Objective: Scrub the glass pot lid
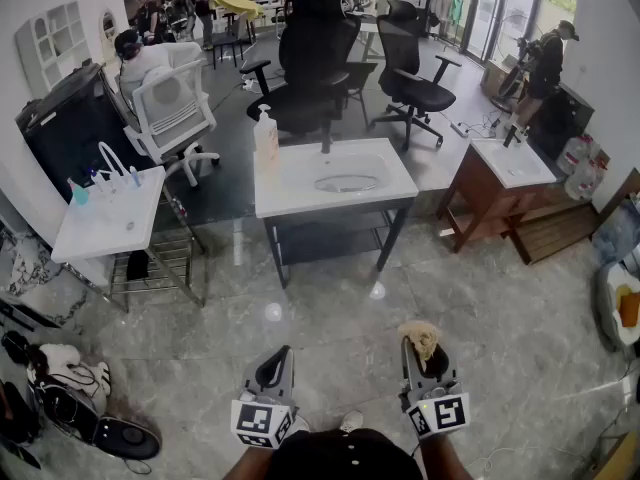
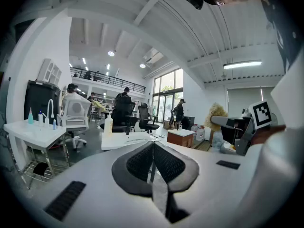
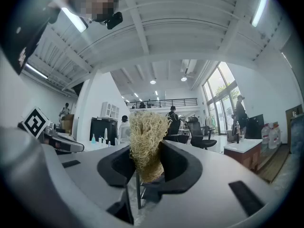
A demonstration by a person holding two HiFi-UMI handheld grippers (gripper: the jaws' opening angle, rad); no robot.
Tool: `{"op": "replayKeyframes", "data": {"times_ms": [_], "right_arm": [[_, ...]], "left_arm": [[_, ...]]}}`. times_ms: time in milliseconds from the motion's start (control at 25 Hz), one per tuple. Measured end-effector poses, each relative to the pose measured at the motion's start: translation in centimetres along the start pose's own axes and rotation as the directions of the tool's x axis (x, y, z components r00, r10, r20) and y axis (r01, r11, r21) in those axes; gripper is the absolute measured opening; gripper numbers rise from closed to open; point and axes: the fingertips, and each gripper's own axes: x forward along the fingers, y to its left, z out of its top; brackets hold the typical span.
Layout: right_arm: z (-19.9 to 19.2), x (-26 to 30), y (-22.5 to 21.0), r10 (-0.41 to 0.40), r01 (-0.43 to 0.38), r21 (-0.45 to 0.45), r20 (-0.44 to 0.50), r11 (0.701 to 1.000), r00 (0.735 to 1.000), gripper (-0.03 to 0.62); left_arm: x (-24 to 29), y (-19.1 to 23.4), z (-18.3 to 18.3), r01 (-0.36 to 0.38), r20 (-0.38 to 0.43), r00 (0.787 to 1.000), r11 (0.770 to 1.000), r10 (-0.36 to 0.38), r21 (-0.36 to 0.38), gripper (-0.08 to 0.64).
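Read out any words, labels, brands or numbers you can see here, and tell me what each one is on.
No text here can be read.
Marker cube on the left gripper: black-and-white squares only, no letters.
Marker cube on the right gripper: the same.
Pump bottle on the white sink table: label, if any, too small to read.

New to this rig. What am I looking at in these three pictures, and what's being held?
No robot: a person holds a two-jaw claw in each hand. The head view looks down from the person's head; the other two cameras ride on the claws, looking along the jaws. The left claw is shut and empty. The right claw is shut on a straw-coloured fibrous scrubber. Ahead stands a white sink table with a pump bottle on it.
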Motion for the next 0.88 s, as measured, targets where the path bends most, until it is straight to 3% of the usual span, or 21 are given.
{"op": "replayKeyframes", "data": {"times_ms": [240,880], "right_arm": [[0.1,0.1,-0.2,0.011,-0.011,-0.026,0.0,1.0,1.0,0.141],[-0.3,-1.1,-3.4,0.061,-0.062,0.012,0.025,0.998,0.998,0.143]], "left_arm": [[0.5,-0.7,0.3,0.001,0.004,1.0,1.0,-0.001,0.007,0.029],[1.7,-4.4,0.3,-0.04,-0.025,0.999,0.999,0.04,0.015,0.029]]}}
